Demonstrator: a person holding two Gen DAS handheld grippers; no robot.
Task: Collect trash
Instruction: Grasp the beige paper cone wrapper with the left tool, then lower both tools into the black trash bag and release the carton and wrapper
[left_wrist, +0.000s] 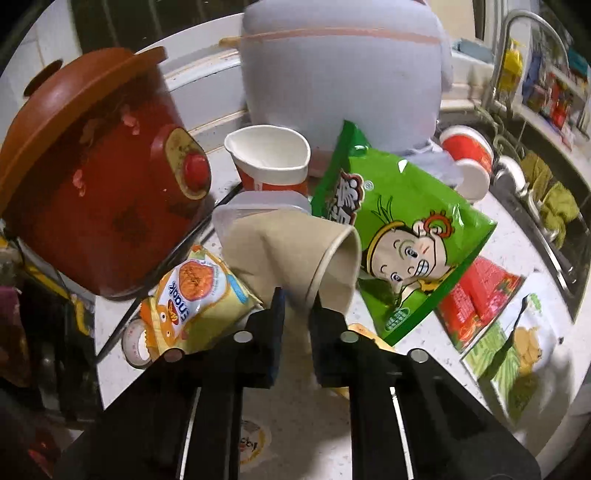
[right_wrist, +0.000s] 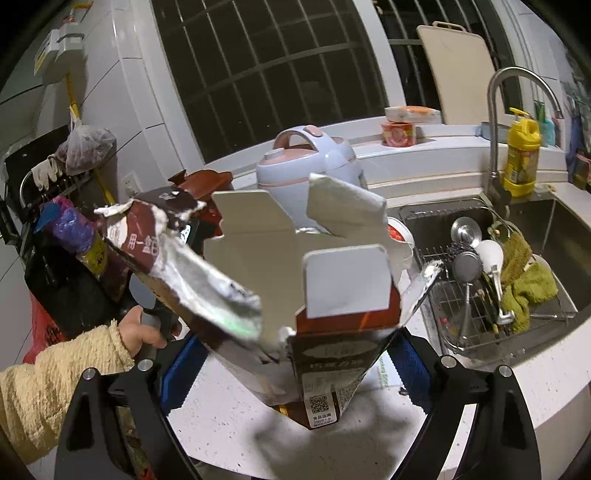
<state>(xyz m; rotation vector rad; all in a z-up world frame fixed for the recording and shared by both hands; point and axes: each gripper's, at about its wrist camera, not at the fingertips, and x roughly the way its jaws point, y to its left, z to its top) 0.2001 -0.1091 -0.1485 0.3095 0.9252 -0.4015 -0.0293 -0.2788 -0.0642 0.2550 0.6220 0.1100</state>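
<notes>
Crushed beige paper cup (left_wrist: 295, 258) sits right at the left gripper (left_wrist: 297, 306) tips, lying on its side w/ the open mouth turned toward the jaws. Its long axis runs up-left, away from them. Jaws are clenched on the cup rim: one finger outside, one just inside the mouth. Left of the cup is a yellow snack packet (left_wrist: 192, 299); right of it a green snack bag (left_wrist: 399, 236). Behind the cup stands a red-and-white paper cup (left_wrist: 269, 162), then a pale lilac rice cooker (left_wrist: 340, 74). Right gripper (right_wrist: 295, 373) clamps a torn brown foil-lined carton (right_wrist: 295, 295), held above the counter (right_wrist: 229, 424). Judgement: left is nearer; lift back along the cup's axis.
</notes>
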